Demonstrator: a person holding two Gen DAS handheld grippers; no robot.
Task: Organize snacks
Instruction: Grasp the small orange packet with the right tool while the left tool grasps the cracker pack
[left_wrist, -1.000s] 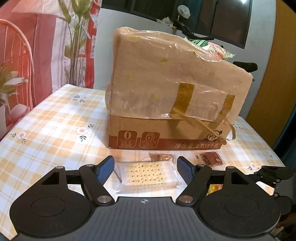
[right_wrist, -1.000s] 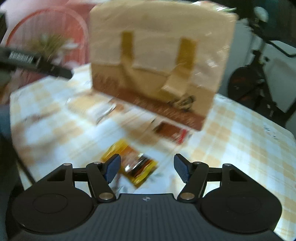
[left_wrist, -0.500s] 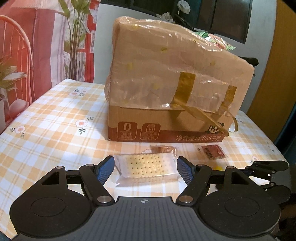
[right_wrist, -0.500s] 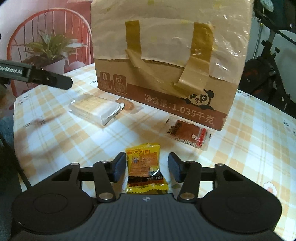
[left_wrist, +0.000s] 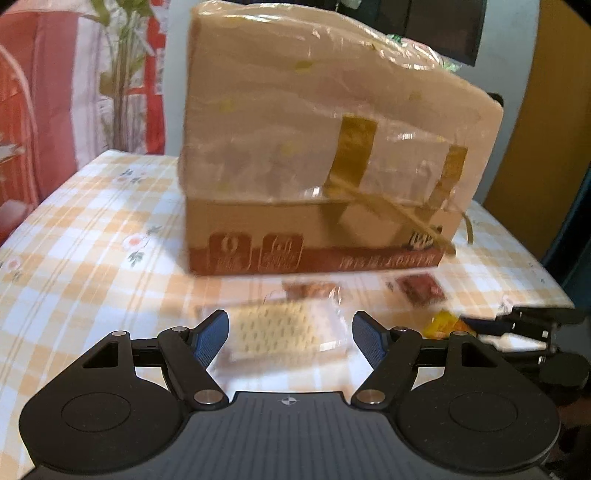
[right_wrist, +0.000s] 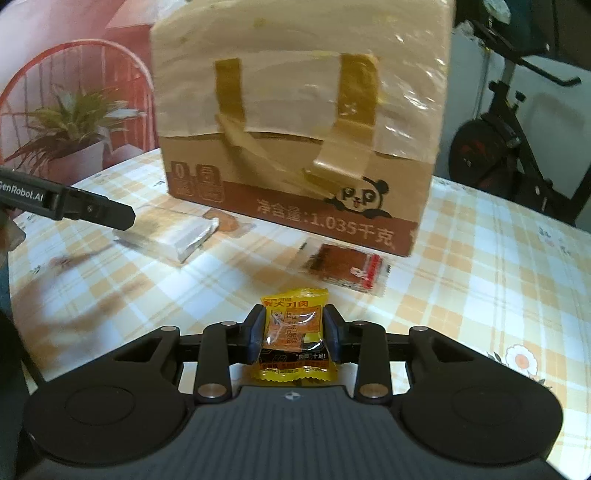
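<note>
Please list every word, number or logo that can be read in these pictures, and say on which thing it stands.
"净含量:1.035千克": box, red band along the bottom.
"P" and "P": same box, on the panda logo.
"0": same box, first of two icons at its lower left; the small text under it and the second icon are unreadable.
"GenRobot.AI": left gripper.
"大刀肉" and "十足!": yellow packet; its other print is too small.
Red packet: print unreadable.

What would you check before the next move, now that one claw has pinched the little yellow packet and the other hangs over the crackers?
1. Right gripper shut on yellow snack packet: ok.
2. Packet centred between the pads: ok.
3. Left gripper open, either side of cracker pack: ok.
4. Left pads touching the crackers: cannot tell, blurred.
5. Red packet clear of the right gripper: ok.
6. Cardboard box opening reachable: cannot tell.
</note>
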